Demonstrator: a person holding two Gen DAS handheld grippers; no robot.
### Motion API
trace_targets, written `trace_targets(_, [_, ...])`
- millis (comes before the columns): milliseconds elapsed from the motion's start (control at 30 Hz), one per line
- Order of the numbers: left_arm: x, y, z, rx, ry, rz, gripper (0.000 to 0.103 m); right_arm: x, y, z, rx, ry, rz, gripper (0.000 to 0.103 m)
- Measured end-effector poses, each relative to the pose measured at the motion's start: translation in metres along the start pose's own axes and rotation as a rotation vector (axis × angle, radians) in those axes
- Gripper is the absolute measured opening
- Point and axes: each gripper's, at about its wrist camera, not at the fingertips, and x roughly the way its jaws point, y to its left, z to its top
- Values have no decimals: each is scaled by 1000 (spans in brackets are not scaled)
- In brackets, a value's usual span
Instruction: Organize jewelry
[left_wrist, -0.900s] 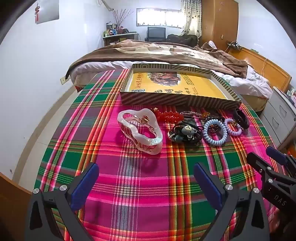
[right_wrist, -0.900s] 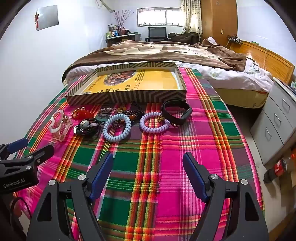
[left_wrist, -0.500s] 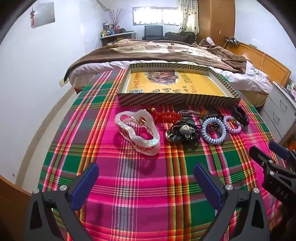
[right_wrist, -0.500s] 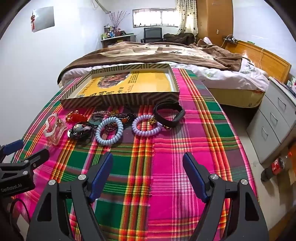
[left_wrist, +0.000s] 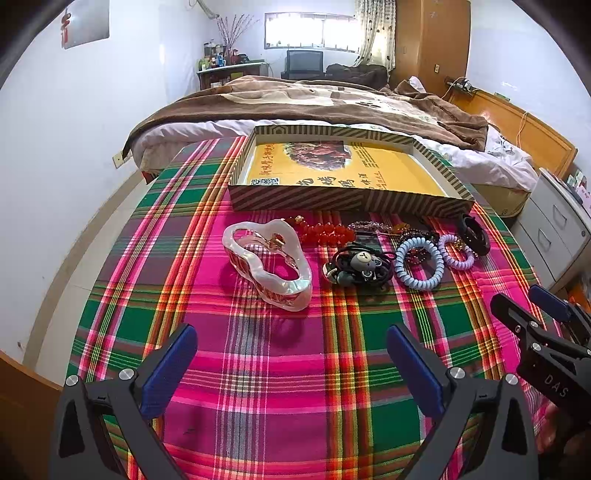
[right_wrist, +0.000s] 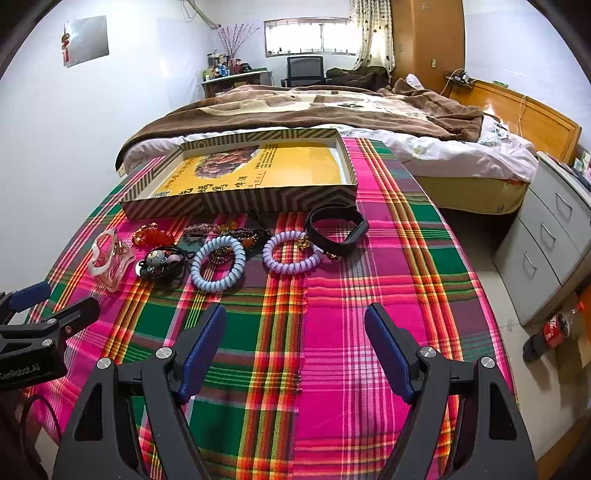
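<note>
Hovering with fingers spread and empty, the left gripper (left_wrist: 291, 363) and right gripper (right_wrist: 295, 349) face a pearly white claw hair clip (left_wrist: 266, 263) and pale blue spiral hair tie (right_wrist: 218, 263) lying ahead on the plaid tablecloth (right_wrist: 332, 332).

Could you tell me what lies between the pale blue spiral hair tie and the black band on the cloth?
The lilac spiral hair tie lies between the pale blue spiral hair tie and the black band, clearest in the right wrist view.

A pink, green and orange plaid cloth (left_wrist: 258, 369) covers the desk. A brown-and-cream striped box (left_wrist: 343, 197) has a yellow bottom. A pearly white hair claw (left_wrist: 267, 264), red beads (left_wrist: 325, 233), pale blue (left_wrist: 418, 263) and lilac coil ties (right_wrist: 291, 252), black band (right_wrist: 338, 229).
</note>
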Motion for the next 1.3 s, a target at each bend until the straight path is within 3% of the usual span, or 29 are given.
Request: trace_targets(1300, [-5,5,-2,-17,0,6,103,-3,6,-1,-2,-5,7,77])
